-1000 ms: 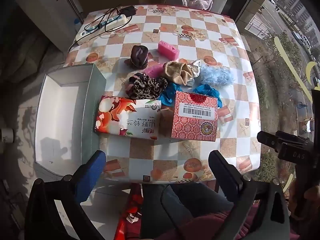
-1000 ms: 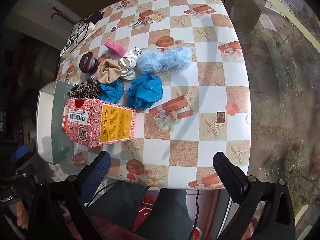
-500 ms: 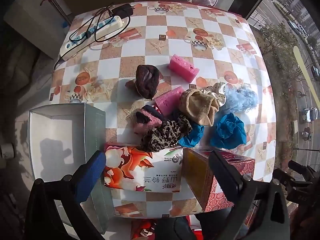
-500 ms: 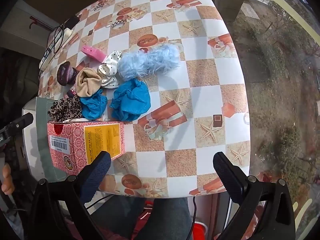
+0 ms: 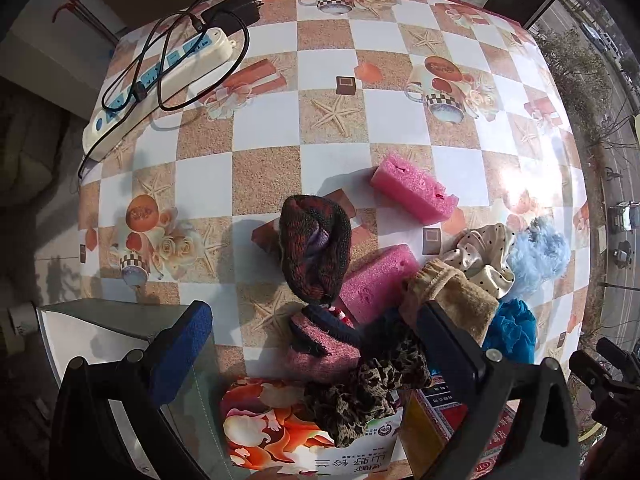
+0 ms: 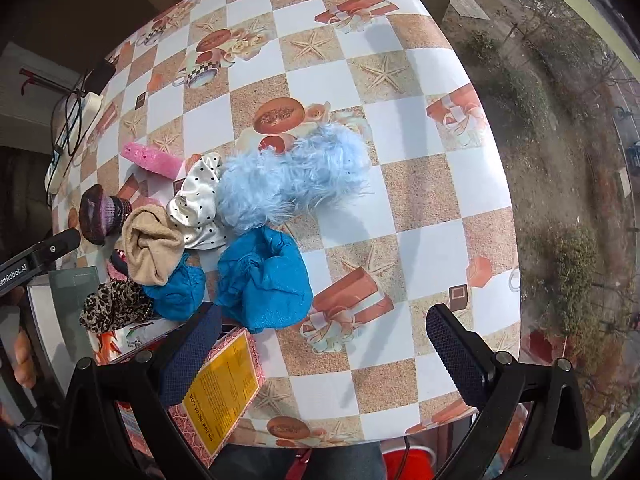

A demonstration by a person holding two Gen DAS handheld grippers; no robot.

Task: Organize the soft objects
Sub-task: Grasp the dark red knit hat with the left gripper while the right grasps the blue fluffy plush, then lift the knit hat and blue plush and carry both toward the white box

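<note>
A pile of soft things lies mid-table: a dark knitted piece [image 5: 314,250], two pink sponges [image 5: 414,190] [image 5: 376,280], a beige cloth [image 5: 452,296], a polka-dot scrunchie [image 6: 200,204], a fluffy light-blue piece [image 6: 292,178], blue cloths [image 6: 262,280] and a leopard scrunchie [image 5: 364,394]. My left gripper [image 5: 312,354] hangs open just above the near side of the pile, over the leopard scrunchie. My right gripper [image 6: 324,354] is open above the table, close to the blue cloth, holding nothing.
A white open box [image 5: 92,336] stands at the table's left edge. A tissue pack [image 5: 280,432] and a red patterned carton [image 6: 218,392] lie at the near edge. A power strip with cables [image 5: 160,80] sits far left. Bare checkered tablecloth [image 6: 420,200] spreads right of the pile.
Both grippers have moved forward and down toward the pile, so the soft things look larger and closer. Both stayed open. Nothing on the table has shifted.
</note>
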